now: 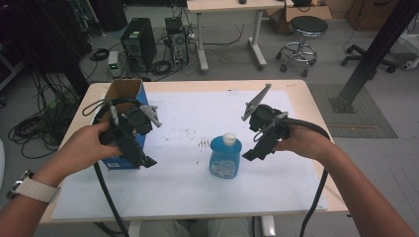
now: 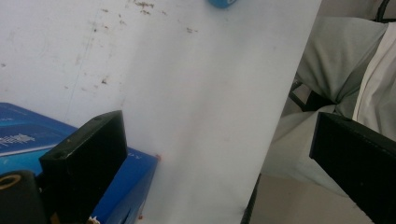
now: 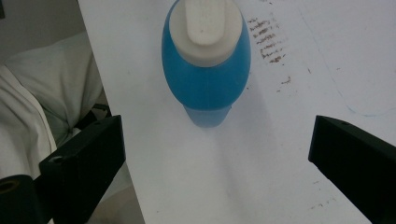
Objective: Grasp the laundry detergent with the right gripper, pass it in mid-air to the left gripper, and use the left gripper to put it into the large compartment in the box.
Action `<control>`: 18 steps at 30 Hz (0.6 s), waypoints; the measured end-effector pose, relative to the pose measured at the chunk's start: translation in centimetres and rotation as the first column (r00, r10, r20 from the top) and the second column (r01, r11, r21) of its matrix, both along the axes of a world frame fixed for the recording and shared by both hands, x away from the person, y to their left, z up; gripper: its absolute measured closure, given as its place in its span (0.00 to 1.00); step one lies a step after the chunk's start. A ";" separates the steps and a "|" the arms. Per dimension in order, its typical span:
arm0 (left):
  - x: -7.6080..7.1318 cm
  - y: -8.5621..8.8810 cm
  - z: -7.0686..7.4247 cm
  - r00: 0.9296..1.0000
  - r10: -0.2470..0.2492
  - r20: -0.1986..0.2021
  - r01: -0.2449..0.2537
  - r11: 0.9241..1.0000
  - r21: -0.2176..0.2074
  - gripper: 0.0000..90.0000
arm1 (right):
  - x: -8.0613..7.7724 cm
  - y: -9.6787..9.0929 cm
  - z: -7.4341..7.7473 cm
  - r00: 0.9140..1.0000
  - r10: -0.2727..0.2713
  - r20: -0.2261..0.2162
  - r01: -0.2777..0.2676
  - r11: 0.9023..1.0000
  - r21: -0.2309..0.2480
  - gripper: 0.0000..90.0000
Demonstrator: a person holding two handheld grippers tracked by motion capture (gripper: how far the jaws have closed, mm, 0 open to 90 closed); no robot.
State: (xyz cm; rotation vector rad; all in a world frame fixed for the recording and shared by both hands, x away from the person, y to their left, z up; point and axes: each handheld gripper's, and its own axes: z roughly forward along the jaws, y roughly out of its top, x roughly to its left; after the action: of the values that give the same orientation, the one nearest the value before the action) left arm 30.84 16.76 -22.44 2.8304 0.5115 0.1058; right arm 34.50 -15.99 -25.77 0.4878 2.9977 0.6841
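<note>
Both your claws hang wide open and empty over the white sheet, the blue bottle between them.

The blue bottle [image 1: 225, 157] stands upright near the middle of the table [image 1: 301, 94], white cap up. Your right claw [image 1: 253, 154] hovers just beside it with nothing held; in the right gripper view the bottle [image 3: 205, 60] lies ahead of the parted jaws, its label out of sight and its top cut off by the frame edge. Your left claw [image 1: 146, 162] sits at the near corner of the open blue box [image 1: 129, 89] — whether it touches the box is hard to tell. In the left gripper view only a sliver of the bottle [image 2: 222, 3] shows, and the box [image 2: 28, 135] is partly hidden behind one jaw.
</note>
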 end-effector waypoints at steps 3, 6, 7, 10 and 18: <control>0.0 0.1 0.0 1.000 0.008 0.001 -0.008 1.000 -0.001 0.05 | 0.0 -0.3 -0.4 1.000 -0.006 -0.004 0.006 1.000 0.023 0.04; 0.0 0.1 0.0 1.000 0.010 0.001 -0.010 1.000 -0.001 0.05 | 0.0 -0.5 -0.8 1.000 -0.012 -0.003 0.012 0.999 0.048 0.04; 0.0 0.1 0.0 1.000 0.010 0.001 -0.010 1.000 -0.001 0.05 | -0.1 -0.6 -0.9 1.000 -0.012 -0.002 0.012 0.998 0.057 0.04; 0.0 0.1 0.0 1.000 0.011 0.000 -0.011 1.000 0.000 0.05 | -0.1 -0.8 -1.3 1.000 -0.015 0.001 0.015 0.997 0.079 0.04; 0.0 0.0 0.0 1.000 0.008 0.000 -0.008 1.000 -0.001 0.05 | -0.3 -1.4 -2.7 1.000 -0.029 -0.003 0.029 0.991 0.129 0.04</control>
State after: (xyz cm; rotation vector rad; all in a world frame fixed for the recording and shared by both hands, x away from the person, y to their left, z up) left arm 30.89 16.79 -22.43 2.8275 0.5232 0.1065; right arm 34.16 -17.38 -28.47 0.5363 2.9540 0.8800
